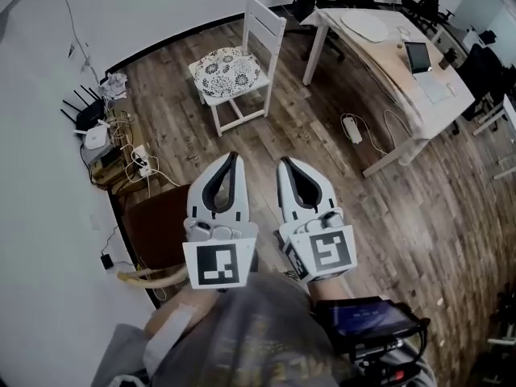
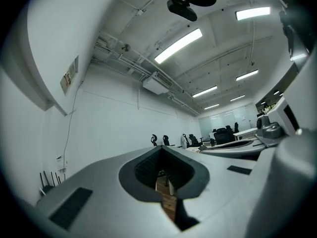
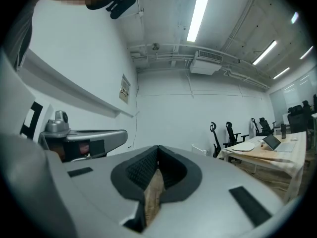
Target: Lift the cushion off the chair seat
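Head view: holding the left hand-held gripper [image 1: 235, 156] and the right hand-held gripper [image 1: 283, 162] side by side and level over the floor [image 1: 322, 135], both aiming toward the chair [image 1: 264, 22]. Keeping both pairs of jaws pressed together and pinching nothing, most likely for want of anything within reach yet. Leaving the cushion [image 1: 226, 71] lying flat on the chair seat, untouched and well apart from both grippers, so judging the lift as not yet begun. Seeing the chair standing near the table [image 1: 387, 51] but apart from it, its seat front turned this way, probably allowing a straight approach with two grippers abreast.

Left gripper view: looking along the left hand-held gripper [image 2: 161, 150], tips meeting, nothing clamped between the ridged pads. Glimpsing only a sliver of wood floor and something pale, too small to identify, through the narrow slit. Catching the other gripper's body just beside, at the right edge.

Right gripper view: looking along the right hand-held gripper [image 3: 157, 148], likewise pressed together and empty, only floor showing through the slit. Finding the cushion nowhere in this view. Needing, by this reading, to spread both pairs of jaws before taking the cushion's edges.
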Demonstrator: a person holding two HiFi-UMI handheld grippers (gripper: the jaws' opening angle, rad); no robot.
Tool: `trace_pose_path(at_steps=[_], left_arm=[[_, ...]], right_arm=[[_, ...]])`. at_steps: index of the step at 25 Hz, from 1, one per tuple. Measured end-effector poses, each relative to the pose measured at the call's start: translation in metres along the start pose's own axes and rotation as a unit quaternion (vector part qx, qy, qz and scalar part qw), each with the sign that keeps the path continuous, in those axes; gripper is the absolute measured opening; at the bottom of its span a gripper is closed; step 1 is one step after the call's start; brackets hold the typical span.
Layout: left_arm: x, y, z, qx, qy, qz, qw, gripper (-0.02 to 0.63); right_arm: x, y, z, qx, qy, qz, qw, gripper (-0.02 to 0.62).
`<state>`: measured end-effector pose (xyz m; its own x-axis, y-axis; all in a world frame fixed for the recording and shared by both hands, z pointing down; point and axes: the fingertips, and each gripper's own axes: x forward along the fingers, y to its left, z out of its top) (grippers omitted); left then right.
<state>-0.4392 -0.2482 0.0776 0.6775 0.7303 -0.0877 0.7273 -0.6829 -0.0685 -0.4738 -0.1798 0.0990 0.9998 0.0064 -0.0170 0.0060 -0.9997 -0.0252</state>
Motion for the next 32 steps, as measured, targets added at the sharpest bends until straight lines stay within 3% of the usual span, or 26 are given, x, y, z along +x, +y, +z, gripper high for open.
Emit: trace_pose_path(at_steps=[6, 17, 32], left_arm=[[0.028, 0.015, -0.005, -0.006, -0.005, 0.000, 1.0000, 0.006], [0.093, 0.019, -0.035, -0.018, 0.025, 0.004, 0.9995, 0.006], [0.250, 0.000, -0.039, 0.037, 0.054, 0.026, 0.9976, 0.006]], right_arm=[[0.031, -0.009, -0.001, -0.009, 0.003, 0.003, 1.000, 0.006], [0.078, -0.052, -0.016, -0.010, 0.019, 0.005, 1.000, 0.008], [0.189, -0.180, -0.016, 0.022, 0.016, 0.041, 0.999, 0.007]])
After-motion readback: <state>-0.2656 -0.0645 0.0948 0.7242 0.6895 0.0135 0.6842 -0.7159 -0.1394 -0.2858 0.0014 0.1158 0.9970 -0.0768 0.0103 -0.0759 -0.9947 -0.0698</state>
